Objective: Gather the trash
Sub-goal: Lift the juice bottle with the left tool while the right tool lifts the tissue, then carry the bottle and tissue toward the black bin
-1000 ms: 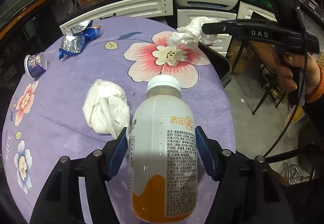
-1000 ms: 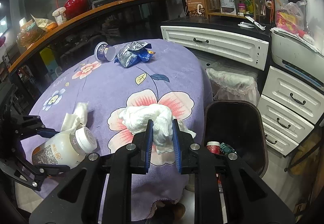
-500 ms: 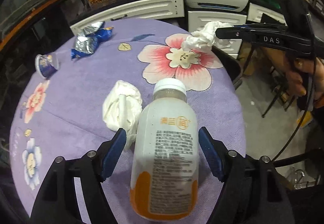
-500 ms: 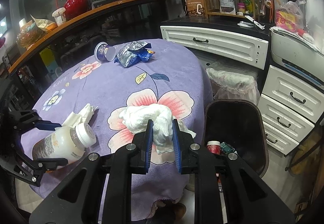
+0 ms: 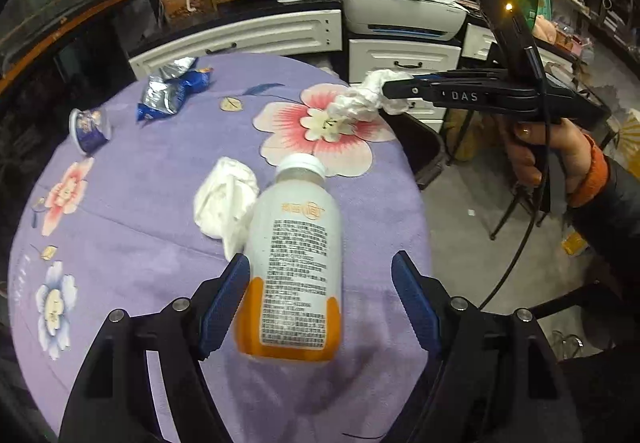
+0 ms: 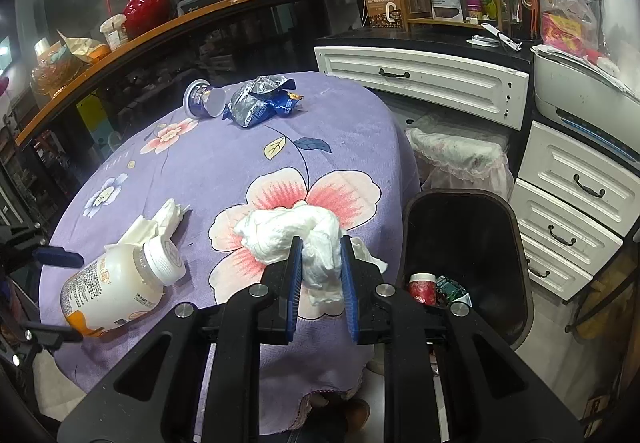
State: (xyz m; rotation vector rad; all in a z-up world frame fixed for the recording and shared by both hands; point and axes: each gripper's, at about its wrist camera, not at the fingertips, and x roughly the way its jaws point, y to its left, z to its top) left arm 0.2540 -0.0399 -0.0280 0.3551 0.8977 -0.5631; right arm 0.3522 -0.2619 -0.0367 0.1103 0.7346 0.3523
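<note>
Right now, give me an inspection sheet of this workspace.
Surface: round table, purple floral cloth.
Job's things: bottle lying down; loose tissue beside it; tissue wad; foil wrapper; tipped cup; black bin at the table edge, trash inside.
Clutter: nothing seen.
Grippers: left gripper jaws open around the bottle; right gripper shut on the wad.
Cables: black cable at the right gripper.
Surroundings: drawers, printer, shelves.
</note>
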